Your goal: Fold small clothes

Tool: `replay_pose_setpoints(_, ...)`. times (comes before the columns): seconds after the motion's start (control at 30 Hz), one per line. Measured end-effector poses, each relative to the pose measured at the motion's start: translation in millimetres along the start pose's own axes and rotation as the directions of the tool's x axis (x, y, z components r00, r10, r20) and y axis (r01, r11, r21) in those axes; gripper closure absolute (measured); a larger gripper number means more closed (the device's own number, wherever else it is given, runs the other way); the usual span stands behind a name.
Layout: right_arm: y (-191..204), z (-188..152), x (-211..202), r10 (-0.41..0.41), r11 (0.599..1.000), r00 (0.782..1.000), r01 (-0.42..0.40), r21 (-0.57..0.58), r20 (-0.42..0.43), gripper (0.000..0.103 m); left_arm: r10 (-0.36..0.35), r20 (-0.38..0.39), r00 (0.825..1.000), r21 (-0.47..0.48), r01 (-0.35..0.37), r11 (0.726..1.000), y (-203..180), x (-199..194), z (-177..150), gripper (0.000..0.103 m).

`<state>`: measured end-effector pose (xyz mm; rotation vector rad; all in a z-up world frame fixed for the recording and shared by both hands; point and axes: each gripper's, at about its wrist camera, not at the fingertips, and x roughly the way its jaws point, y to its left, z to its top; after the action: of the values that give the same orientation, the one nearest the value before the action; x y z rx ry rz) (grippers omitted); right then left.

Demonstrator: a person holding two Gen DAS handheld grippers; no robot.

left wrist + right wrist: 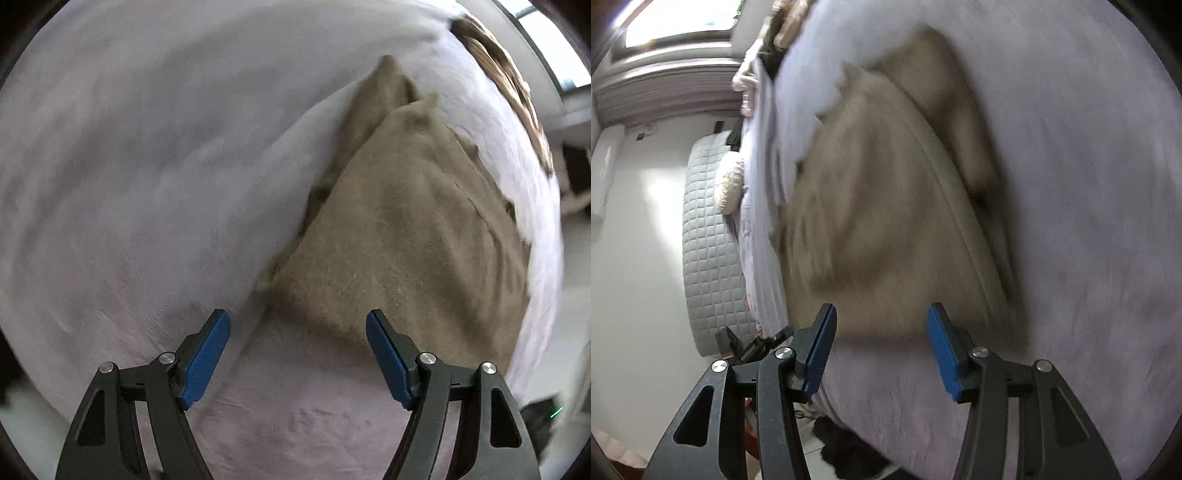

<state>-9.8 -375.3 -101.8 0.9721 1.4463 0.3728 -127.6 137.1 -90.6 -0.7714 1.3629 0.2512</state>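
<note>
A tan-brown small garment (406, 229) lies partly folded on a pale lilac bed sheet (147, 166). One layer lies over another, and a narrower part sticks out at the far end. My left gripper (297, 325) is open and empty, just short of the garment's near corner. In the right wrist view the same garment (879, 206) is blurred. My right gripper (882, 325) is open and empty, with its blue pads (942, 350) at the garment's near edge.
The bed edge runs along the left of the right wrist view, with a grey quilted mattress or headboard (709, 236) and white floor beyond. A patterned brown cloth (506, 74) lies at the far bed edge. A window (679, 22) is behind.
</note>
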Motion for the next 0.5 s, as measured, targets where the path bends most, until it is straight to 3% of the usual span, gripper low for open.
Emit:
replay_pose_setpoints(0.1,-20,-18,9,-0.017,0.997,1.000,0.018,0.076,-0.001,0.048,-0.029,0.028,0.999,-0.065,0.031,0.997,3,9,5,0.026)
replay_pose_setpoints(0.17,-32,-22,10,-0.002,0.992,0.999,-0.004,0.127,0.041,0.048,-0.036,0.045,0.998,-0.111,0.040,0.993,5,12,8,0.026)
replay_pose_setpoints(0.23,-41,-22,10,0.025,0.982,0.994,-0.044,0.186,0.103,0.048,-0.024,0.060,0.998,-0.148,0.033,0.988,6,13,11,0.041)
replay_pose_setpoints(0.27,-48,-21,8,0.049,0.970,0.988,-0.082,0.227,0.148,0.048,-0.028,0.062,0.998,-0.149,0.037,0.988,6,13,13,0.064)
replay_pose_setpoints(0.3,-52,-19,7,0.065,0.960,0.981,-0.111,0.257,0.181,0.048,-0.031,0.060,0.998,-0.144,0.039,0.989,5,13,15,0.078)
replay_pose_setpoints(0.33,-55,-18,7,0.079,0.948,0.975,-0.137,0.287,0.207,0.053,-0.048,0.060,0.997,-0.132,0.056,0.990,4,11,15,0.080)
replay_pose_setpoints(0.37,-57,-15,5,0.086,0.936,0.969,-0.158,0.315,0.230,0.067,-0.053,0.069,0.996,-0.114,0.061,0.992,3,8,18,0.085)
replay_pose_setpoints(0.4,-55,-13,5,0.087,0.933,0.968,-0.161,0.321,0.233,0.094,-0.048,0.084,0.995,-0.078,0.055,0.995,0,1,16,0.085)
replay_pose_setpoints(0.5,-32,-7,-9,0.065,0.968,0.976,-0.112,0.223,0.210,0.095,-0.028,0.140,0.990,0.022,0.026,0.999,-9,-12,8,0.085)
